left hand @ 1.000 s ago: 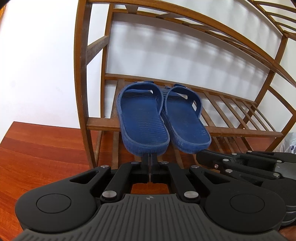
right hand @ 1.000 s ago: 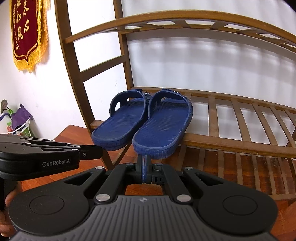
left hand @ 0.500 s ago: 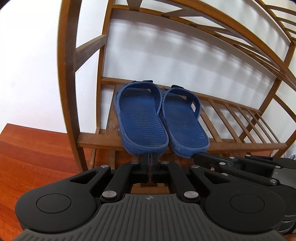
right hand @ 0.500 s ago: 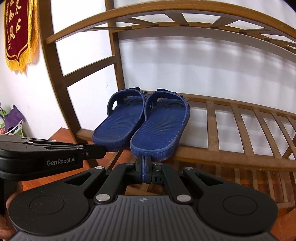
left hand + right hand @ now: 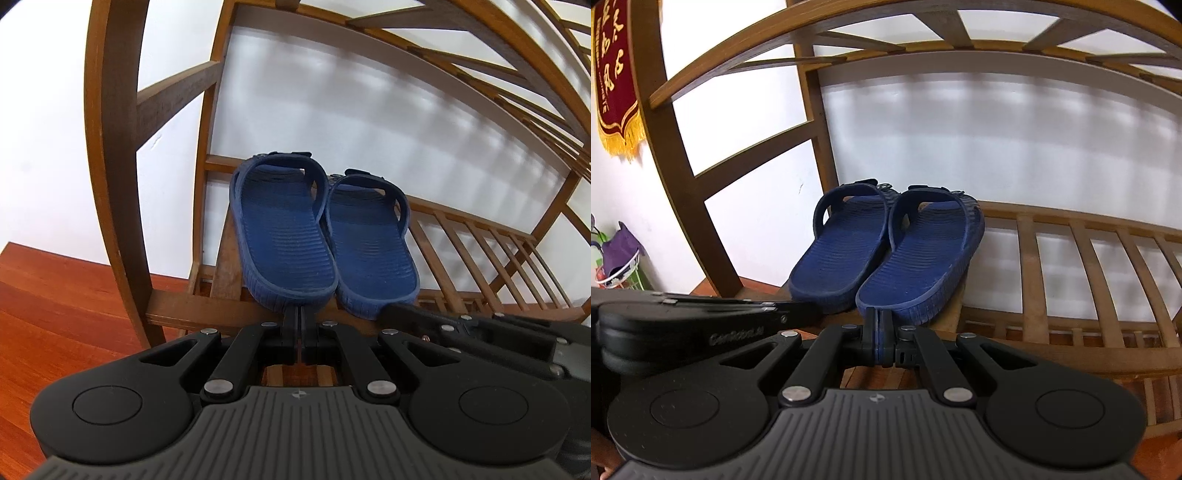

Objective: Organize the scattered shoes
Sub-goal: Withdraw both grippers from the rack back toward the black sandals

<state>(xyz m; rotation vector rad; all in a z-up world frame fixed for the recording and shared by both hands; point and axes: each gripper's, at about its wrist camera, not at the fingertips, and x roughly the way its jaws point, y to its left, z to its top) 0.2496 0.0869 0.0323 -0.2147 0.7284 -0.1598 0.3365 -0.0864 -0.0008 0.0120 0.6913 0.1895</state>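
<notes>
Left tool (image 5: pixel 299 325) pinching left slipper (image 5: pixel 286 240) heel, right tool (image 5: pixel 878 328) right slipper (image 5: pixel 919 254) heel; toes toward wall.

Slatted shelf (image 5: pixel 1071 258) lies bare right of the slippers (image 5: pixel 916 258).

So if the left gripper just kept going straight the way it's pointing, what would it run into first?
The left gripper is already pinching the heel of the left slipper. Going straight on, it would push that slipper further along the wooden shoe rack toward the white wall, though depth is hard to judge.
</notes>
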